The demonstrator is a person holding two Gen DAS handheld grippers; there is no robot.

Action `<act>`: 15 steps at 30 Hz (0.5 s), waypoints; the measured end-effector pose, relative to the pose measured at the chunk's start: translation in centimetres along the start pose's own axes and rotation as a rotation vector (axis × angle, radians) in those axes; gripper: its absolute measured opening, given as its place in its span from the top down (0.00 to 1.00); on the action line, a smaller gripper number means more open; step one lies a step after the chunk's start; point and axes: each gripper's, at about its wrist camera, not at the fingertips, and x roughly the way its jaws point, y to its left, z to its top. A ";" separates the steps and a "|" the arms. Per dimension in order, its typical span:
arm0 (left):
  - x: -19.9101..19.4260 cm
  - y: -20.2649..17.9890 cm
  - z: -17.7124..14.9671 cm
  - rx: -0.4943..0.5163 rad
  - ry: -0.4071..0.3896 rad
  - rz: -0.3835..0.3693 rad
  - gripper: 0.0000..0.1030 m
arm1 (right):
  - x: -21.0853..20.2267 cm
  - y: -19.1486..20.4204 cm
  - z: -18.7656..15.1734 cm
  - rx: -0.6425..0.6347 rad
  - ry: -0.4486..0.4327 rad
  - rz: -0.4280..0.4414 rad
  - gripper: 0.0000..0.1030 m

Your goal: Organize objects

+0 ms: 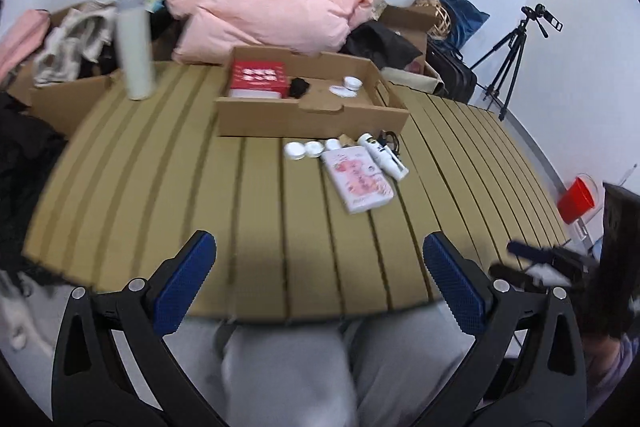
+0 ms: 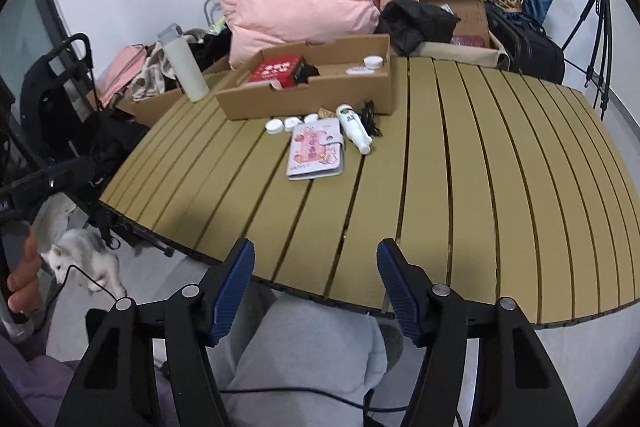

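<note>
On the slatted tan table [image 1: 168, 187] [image 2: 500, 167] lie a pink notebook [image 1: 357, 179] [image 2: 315, 150], a white tube [image 1: 382, 155] [image 2: 354, 128], three small white jars [image 1: 295, 149] [image 2: 275, 125] and a black cable [image 2: 370, 117]. Behind them stands a shallow cardboard tray [image 1: 312, 115] [image 2: 304, 99] holding a red box [image 1: 260, 78] [image 2: 280, 68], a black item and a small white jar [image 1: 352, 83] [image 2: 373, 61]. My left gripper [image 1: 318, 273] is open and empty at the table's near edge. My right gripper [image 2: 316, 281] is also open and empty, well short of the objects.
A tall white bottle [image 1: 134, 55] [image 2: 186, 67] stands at the table's far left. A pink quilt [image 1: 256, 3] [image 2: 296, 3], boxes, bags and a tripod [image 1: 516, 55] crowd the back. A small white dog [image 2: 84, 259] stands on the floor left. Grey-trousered legs [image 2: 304, 347] are below.
</note>
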 end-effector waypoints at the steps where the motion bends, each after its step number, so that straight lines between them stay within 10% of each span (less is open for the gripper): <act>1: 2.0 -0.4 0.7 0.020 0.012 -0.026 0.02 | 1.0 -0.1 0.2 0.012 0.021 0.003 0.36; 8: 16.6 -3.2 5.7 0.214 0.122 -0.118 0.49 | 7.5 -1.0 2.8 0.077 0.074 0.044 0.57; 15: 22.7 -2.1 6.6 0.200 0.230 -0.151 0.50 | 14.4 -2.1 5.7 0.221 0.110 0.100 0.58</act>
